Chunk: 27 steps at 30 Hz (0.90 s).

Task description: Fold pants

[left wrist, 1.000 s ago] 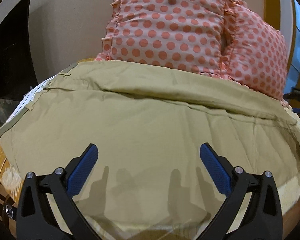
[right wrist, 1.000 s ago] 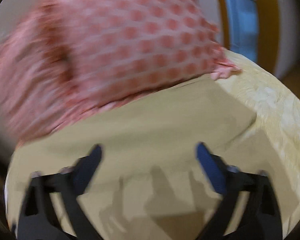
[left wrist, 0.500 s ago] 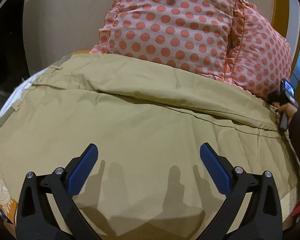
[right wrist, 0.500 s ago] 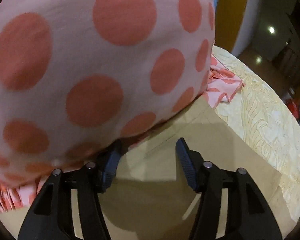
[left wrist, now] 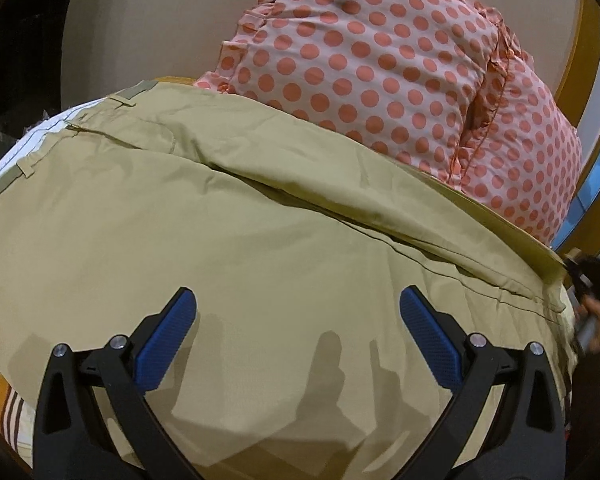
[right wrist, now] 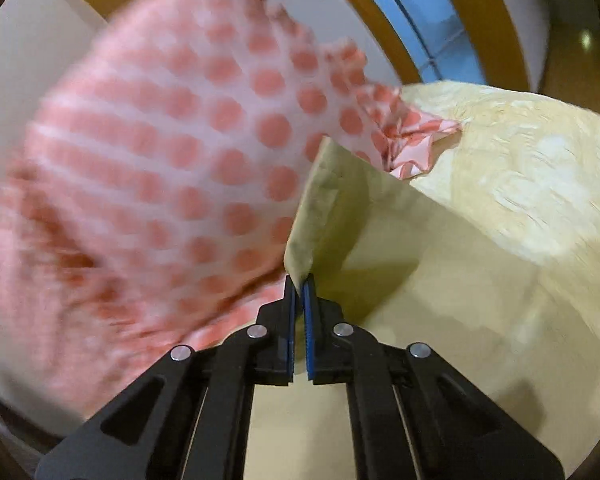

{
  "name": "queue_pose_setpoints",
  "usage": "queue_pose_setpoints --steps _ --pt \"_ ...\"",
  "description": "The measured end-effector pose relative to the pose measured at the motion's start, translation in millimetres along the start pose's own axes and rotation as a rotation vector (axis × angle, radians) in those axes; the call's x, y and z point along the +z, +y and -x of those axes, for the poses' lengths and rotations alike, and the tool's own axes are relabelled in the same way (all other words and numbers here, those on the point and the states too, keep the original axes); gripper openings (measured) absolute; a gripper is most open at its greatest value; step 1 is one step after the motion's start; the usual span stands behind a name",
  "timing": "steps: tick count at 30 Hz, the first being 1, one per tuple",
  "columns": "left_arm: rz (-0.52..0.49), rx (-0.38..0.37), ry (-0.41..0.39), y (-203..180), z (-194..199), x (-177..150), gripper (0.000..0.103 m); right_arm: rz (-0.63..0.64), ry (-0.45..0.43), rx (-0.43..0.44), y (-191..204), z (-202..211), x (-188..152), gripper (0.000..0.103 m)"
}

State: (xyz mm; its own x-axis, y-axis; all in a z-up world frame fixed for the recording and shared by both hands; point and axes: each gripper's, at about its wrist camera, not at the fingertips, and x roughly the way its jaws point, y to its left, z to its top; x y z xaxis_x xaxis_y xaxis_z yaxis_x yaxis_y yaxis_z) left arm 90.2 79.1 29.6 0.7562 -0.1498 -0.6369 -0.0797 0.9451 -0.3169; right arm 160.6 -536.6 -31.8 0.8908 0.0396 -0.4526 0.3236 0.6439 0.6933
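Khaki pants (left wrist: 228, 240) lie spread across the bed in the left wrist view, waistband with belt loops at the far left, one leg folded over the other. My left gripper (left wrist: 298, 320) is open and empty just above the pants' near part. My right gripper (right wrist: 299, 282) is shut on the leg-end hem of the pants (right wrist: 328, 208) and lifts it off the bed beside the pillow. The right gripper also shows at the right edge of the left wrist view (left wrist: 584, 280).
Two pink pillows with orange dots (left wrist: 380, 64) lean against the wall behind the pants; one fills the left of the right wrist view (right wrist: 160, 160). A cream patterned bedsheet (right wrist: 520, 184) lies to the right. A window with a wooden frame (right wrist: 420, 12) is beyond.
My right gripper has shut on the hem of the pants leg and raised it. My left gripper stayed open and shifted slightly over the pants.
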Motion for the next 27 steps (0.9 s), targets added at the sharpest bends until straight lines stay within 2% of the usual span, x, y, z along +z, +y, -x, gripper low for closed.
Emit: queue_pose_setpoints --steps 2,3,4,6,9,12,13,15,16,18,20,23,25,27 --pt "-0.007 -0.005 -0.004 -1.1 1.0 -0.2 0.101 -0.029 -0.011 0.064 -13.1 51.5 -29.1 0.004" --pt "-0.015 -0.003 -0.012 -2.6 2.6 -0.2 0.101 -0.041 -0.004 0.065 -3.6 60.9 -34.2 0.004" --pt "-0.025 -0.001 -0.02 -3.8 4.3 -0.1 0.101 -0.066 0.006 0.056 -15.0 76.2 -50.8 0.004" --pt "-0.048 0.004 -0.03 -7.1 7.8 0.5 0.101 -0.1 0.04 0.033 -18.2 94.1 -71.4 0.004" --pt "-0.069 0.002 -0.026 -9.5 13.3 4.6 0.101 -0.199 0.113 0.015 -31.4 83.9 -81.8 0.005" --pt "-0.066 0.004 -0.036 -5.7 25.4 14.1 0.101 -0.234 0.141 -0.001 -34.9 80.8 -84.1 0.022" --pt "-0.069 -0.001 -0.044 -4.9 28.6 17.1 0.101 -0.228 0.135 0.002 -35.7 84.0 -87.2 0.03" --pt "-0.08 -0.01 -0.064 -3.1 36.1 27.9 0.101 -0.215 0.125 0.003 -34.5 82.9 -86.8 0.032" --pt "-0.088 -0.012 -0.072 -2.7 37.8 34.2 0.101 -0.203 0.116 0.007 -34.2 81.3 -86.3 0.032" --pt "-0.1 -0.016 -0.084 -2.5 35.7 50.7 0.101 -0.156 0.108 0.017 -36.7 74.4 -81.9 0.005" --pt "-0.097 -0.029 -0.08 0.5 26.8 66.5 0.101 -0.184 0.076 0.1 -41.9 85.8 -78.5 0.004" --pt "-0.029 -0.027 -0.006 13.6 -5.0 97.1 0.101 -0.152 0.014 0.179 -36.3 113.9 -73.6 0.004" --pt "0.021 -0.016 0.055 23.8 -29.6 111.6 0.1 -0.144 0.008 0.196 -35.6 121.5 -72.2 0.004" --pt "0.078 0.006 0.119 32.7 -61.0 129.4 0.094 -0.147 0.009 0.209 -35.6 123.6 -70.3 0.004"
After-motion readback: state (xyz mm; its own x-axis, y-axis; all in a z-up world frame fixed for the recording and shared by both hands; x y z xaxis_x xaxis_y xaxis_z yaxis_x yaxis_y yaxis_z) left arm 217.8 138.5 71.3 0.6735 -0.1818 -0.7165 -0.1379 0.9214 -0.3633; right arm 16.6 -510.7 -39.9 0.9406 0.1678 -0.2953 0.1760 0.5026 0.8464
